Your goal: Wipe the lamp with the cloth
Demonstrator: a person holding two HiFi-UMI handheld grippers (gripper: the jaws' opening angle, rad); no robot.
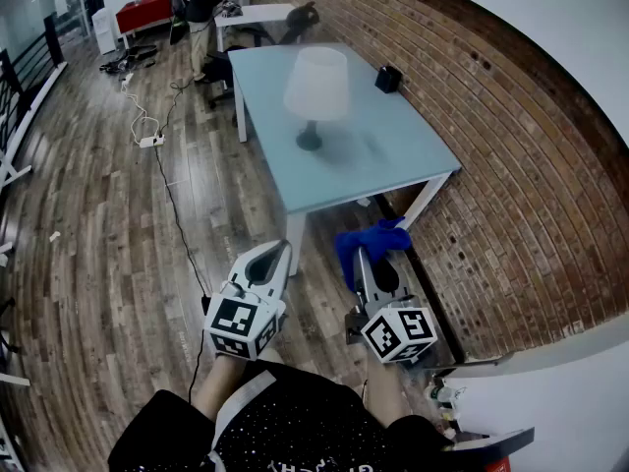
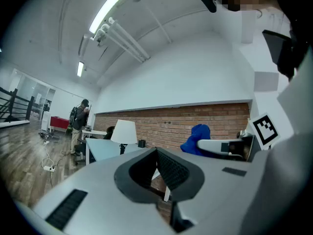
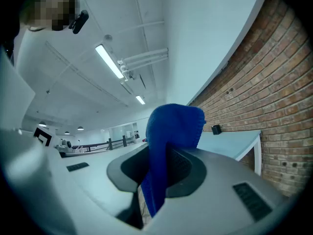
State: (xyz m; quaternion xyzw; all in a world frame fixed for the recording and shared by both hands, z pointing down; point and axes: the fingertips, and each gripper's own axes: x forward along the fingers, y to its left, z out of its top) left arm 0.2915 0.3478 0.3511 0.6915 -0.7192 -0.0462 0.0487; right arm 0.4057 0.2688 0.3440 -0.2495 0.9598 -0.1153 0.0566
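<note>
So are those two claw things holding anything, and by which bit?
The right gripper pinches the blue cloth partway along, a bunch sticking out beyond the jaws and a tail hanging below. The left gripper is shut on nothing.

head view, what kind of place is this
Probably an office or workshop loft: a brick wall, a wood floor strewn with cables, and a pale table carrying a lamp, with a person farther back.
</note>
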